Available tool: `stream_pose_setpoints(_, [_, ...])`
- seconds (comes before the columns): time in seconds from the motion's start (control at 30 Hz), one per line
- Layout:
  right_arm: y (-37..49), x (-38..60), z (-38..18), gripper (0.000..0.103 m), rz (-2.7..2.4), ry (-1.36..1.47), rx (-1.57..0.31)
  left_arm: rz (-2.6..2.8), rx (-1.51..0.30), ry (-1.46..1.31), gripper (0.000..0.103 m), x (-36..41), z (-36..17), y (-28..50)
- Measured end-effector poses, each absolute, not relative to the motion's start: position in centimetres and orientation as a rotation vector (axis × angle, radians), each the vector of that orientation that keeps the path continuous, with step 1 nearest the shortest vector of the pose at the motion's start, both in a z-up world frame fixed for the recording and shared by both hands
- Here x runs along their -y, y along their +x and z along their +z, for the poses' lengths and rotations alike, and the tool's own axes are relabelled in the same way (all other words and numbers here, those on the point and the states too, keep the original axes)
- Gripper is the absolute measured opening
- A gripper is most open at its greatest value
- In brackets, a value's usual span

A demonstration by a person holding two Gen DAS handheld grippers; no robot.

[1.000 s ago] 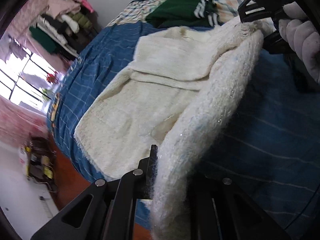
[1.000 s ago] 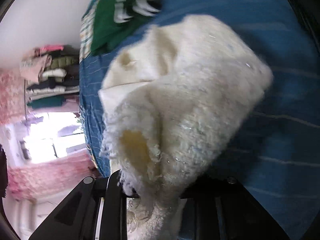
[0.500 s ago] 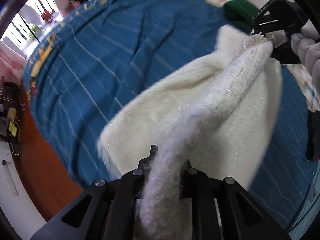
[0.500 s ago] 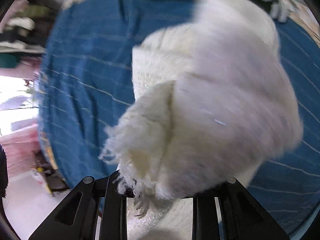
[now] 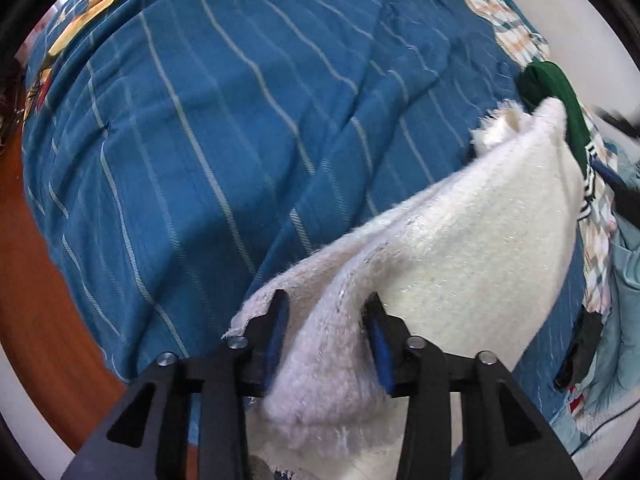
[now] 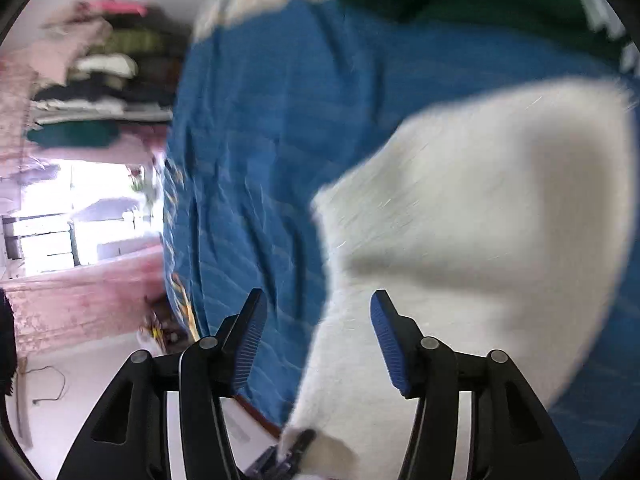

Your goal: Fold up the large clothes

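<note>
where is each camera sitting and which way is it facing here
Left wrist: on the left hand-held gripper, looking steeply down at the blue striped bedspread; its opening jaws flank a fold of the cream fuzzy garment.
Right wrist: on the right hand-held gripper, angled down across the bed toward a bright window; its jaws are opening, garment edge between them. Blurred.
Shared: garment, bedspread, green clothing. No hand or sleeve shows.
</note>
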State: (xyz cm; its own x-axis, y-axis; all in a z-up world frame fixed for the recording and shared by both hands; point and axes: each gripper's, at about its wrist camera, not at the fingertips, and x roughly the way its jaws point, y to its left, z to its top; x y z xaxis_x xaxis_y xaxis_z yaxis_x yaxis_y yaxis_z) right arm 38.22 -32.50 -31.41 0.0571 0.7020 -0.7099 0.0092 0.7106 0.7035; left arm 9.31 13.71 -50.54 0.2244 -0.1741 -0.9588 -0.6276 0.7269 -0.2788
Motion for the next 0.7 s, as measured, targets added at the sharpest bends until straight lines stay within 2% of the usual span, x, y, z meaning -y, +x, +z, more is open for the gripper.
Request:
stream_pose_setpoints(0.03, [38.2, 34.8, -30.9, 0.075, 0.554, 0.605, -1.395, 0.369, -1.335, -0.729, 0.046, -13.7, -50.9, 9.3])
stream_pose_setpoints(0.07, [38.2, 37.5, -30.6, 0.085, 0.509, 0.554, -1.353, 0.381, -1.336, -0.711, 0.059, -13.7, -51.0, 9.3])
stream_pose_setpoints(0.1, [38.1, 40.2, -30.7, 0.086, 0.459, 0.482, -1.315, 0.419, -1.349, -0.661, 0.083, -13.8, -51.1, 9.5])
stream_pose_setpoints(0.13, [38.3, 41.9, -31.4, 0.086, 0.427, 0.442, -1.303, 0.463, -1.37, -0.617, 0.09, -14.0, -51.4, 9.7])
stream_pose_setpoints(0.2, [39.2, 44.7, -34.2, 0.086, 0.399, 0.41, -1.333, 0.485, -1.371, -0.635, 0.093, -14.7, -52.2, 9.4])
stream_pose_setpoints(0.3, [41.2, 47.2, -41.1, 0.086, 0.52, 0.535, -1.429, 0.499, -1.376, -0.669, 0.093, -15.2, -52.8, 9.1])
stream_pose_setpoints(0.4, [43.2, 45.1, -47.5, 0.087, 0.623, 0.676, -1.502, 0.512, -1.389, -0.602, 0.093, -14.7, -53.1, 9.5])
stream_pose_setpoints(0.47, [43.9, 44.0, -49.6, 0.086, 0.696, 0.775, -1.472, 0.522, -1.396, -0.582, 0.093, -14.8, -53.2, 9.7])
stream_pose_setpoints(0.53, [44.0, 43.3, -49.1, 0.06, 0.737, 0.813, -1.407, 0.542, -1.396, -0.564, 0.093, -14.9, -53.2, 9.9])
stream_pose_setpoints(0.57, [43.8, 43.1, -49.0, 0.037, 0.744, 0.828, -1.398, 0.556, -1.392, -0.551, 0.094, -15.0, -53.2, 10.1])
stream_pose_setpoints(0.6, [43.4, 43.1, -48.6, 0.029, 0.725, 0.834, -1.388, 0.566, -1.39, -0.536, 0.093, -14.9, -53.2, 10.3])
stream_pose_setpoints(0.7, [41.7, 45.0, -47.5, 0.015, 0.624, 0.936, -1.345, 0.59, -1.375, -0.51, 0.093, -14.9, -52.5, 11.2])
